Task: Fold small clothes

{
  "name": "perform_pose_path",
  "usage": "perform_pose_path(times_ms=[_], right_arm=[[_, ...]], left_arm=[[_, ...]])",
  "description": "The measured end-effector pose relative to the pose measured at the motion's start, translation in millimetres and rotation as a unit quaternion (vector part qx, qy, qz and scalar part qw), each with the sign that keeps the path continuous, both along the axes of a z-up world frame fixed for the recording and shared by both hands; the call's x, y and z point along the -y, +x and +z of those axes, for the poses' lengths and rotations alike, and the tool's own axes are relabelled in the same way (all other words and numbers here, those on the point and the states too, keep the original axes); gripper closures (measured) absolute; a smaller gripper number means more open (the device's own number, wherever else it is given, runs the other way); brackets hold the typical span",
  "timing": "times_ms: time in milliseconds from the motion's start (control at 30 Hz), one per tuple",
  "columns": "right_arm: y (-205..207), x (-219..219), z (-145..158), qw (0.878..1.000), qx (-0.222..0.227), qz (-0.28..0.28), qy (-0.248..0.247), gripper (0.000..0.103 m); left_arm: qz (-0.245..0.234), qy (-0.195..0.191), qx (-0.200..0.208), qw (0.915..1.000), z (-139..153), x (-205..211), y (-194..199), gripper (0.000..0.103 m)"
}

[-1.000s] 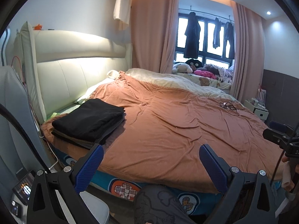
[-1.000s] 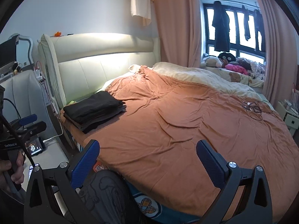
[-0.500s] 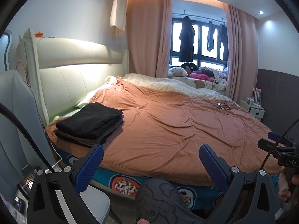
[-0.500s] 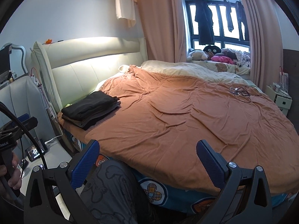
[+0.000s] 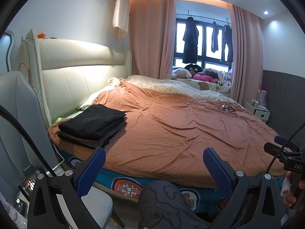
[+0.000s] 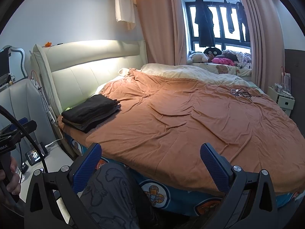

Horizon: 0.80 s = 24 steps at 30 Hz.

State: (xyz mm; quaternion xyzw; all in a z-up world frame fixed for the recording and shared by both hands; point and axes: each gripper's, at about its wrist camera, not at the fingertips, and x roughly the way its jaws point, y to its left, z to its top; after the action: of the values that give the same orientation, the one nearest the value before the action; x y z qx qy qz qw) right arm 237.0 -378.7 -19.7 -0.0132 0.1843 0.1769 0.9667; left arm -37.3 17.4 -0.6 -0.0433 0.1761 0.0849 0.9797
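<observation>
A stack of folded dark clothes lies at the near left corner of the bed, on the orange-brown blanket. It also shows in the right wrist view. My left gripper is open and empty, held off the bed's near edge. My right gripper is open and empty, also short of the bed. The right gripper shows at the right edge of the left wrist view, and the left gripper at the left edge of the right wrist view.
A tangle of cables lies on the far right of the blanket. The cream headboard is at left, a grey chair beside it. My patterned trouser leg is below the grippers. A nightstand stands at right.
Both grippers have drawn back and tilted up from the bed, so more of the room and ceiling shows. Both stay open and empty. The folded stack has not moved.
</observation>
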Motion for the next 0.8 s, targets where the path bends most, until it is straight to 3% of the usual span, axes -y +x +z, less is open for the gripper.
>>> perform_pose_path(times_ms=[800], right_arm=[[-5.0, 9.5, -3.3, 1.0, 0.001, 0.002, -0.003, 0.0]], left_arm=[[0.001, -0.007, 0.009, 0.9999, 0.5, -7.7, -13.9, 0.0]])
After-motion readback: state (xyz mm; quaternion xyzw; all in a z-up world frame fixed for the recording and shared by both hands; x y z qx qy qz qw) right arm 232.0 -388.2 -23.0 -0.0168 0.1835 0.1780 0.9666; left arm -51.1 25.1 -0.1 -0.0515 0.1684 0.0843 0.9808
